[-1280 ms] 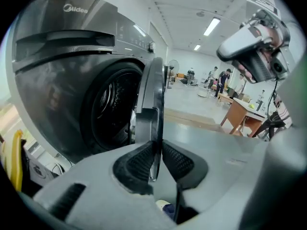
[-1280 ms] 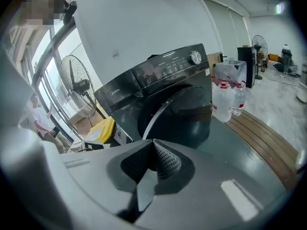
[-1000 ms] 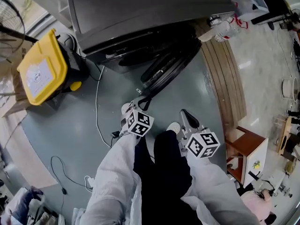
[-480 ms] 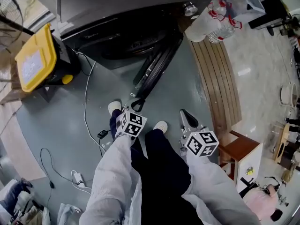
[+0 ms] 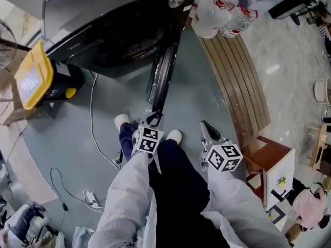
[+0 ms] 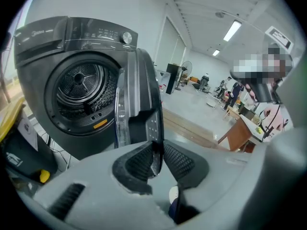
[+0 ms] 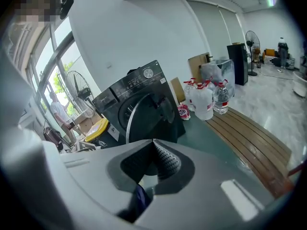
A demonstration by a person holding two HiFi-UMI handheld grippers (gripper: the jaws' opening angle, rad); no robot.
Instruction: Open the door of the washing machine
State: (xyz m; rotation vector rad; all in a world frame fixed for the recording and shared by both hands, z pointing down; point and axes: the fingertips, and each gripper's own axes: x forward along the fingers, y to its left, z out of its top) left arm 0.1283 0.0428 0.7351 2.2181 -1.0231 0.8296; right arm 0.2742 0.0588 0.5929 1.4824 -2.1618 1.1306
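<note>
Door (image 5: 160, 76) of the dark front-loading washing machine (image 5: 119, 35) swung out wide, hung at the right of the drum opening as seen facing the machine, the drum mouth fully exposed. At the door's outer edge, the part farthest from the washing machine, the left gripper (image 5: 153, 119): jaws opening, gap narrow, the thin door edge between the ribbed pads (image 6: 136, 162) and both pads close against it. A little further out from the washing machine and to its right, the right gripper (image 5: 207, 125): jaws together, nothing between them. Behind both grippers, the person's white sleeves (image 5: 129, 190), with white shoes (image 5: 122, 120) on the grey floor (image 5: 67, 138) in front of the washing machine. Just beside the washing machine's left flank, a yellow bin (image 5: 32, 79). From the washing machine's front, a white cable (image 5: 93, 123) trailing over the floor. To the washing machine's right, a slatted wooden bench (image 5: 238, 76), large water bottles (image 5: 217, 12) at the end nearest the machine.
</note>
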